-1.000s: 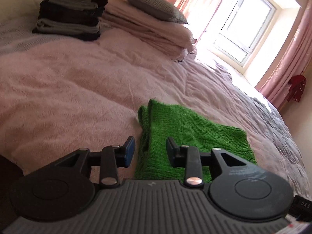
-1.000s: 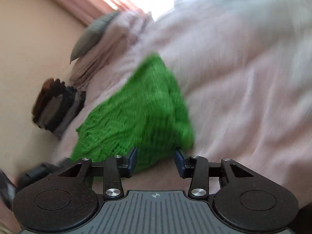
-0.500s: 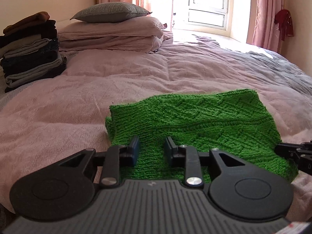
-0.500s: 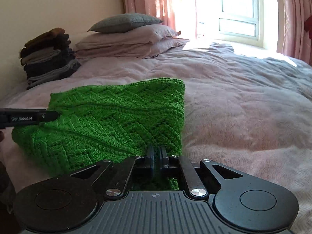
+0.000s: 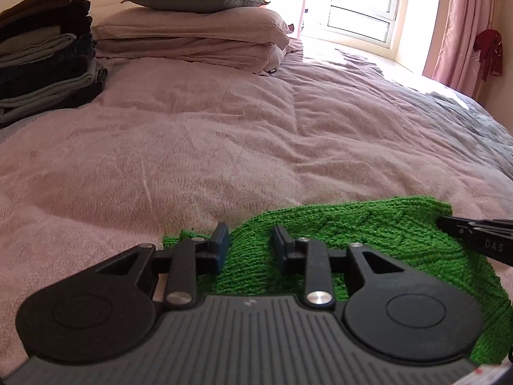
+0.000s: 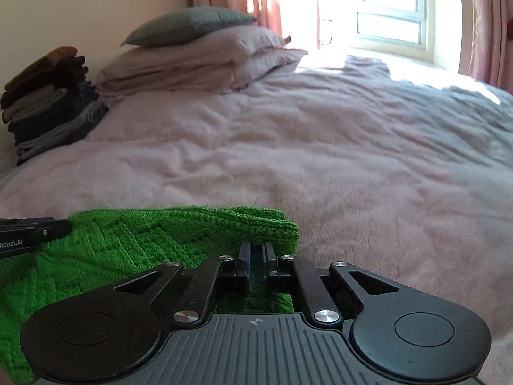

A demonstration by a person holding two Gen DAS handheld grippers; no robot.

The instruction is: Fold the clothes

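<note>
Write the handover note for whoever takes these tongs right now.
Left tongs: open, fingers straddling a ridge of the green knit, not clamped.
Right tongs: shut on the green knit at its right edge.
The knit lies folded at the near edge of the bed. A stack of folded clothes sits far left by the pillows.
Left: probably close the left tongs, finish the fold, add it to the stack.

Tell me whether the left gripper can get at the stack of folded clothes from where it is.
Probably yes: the left gripper is open and holds nothing, and only bare bedspread lies between it and the stack of folded clothes. The stack is well off, though.
</note>
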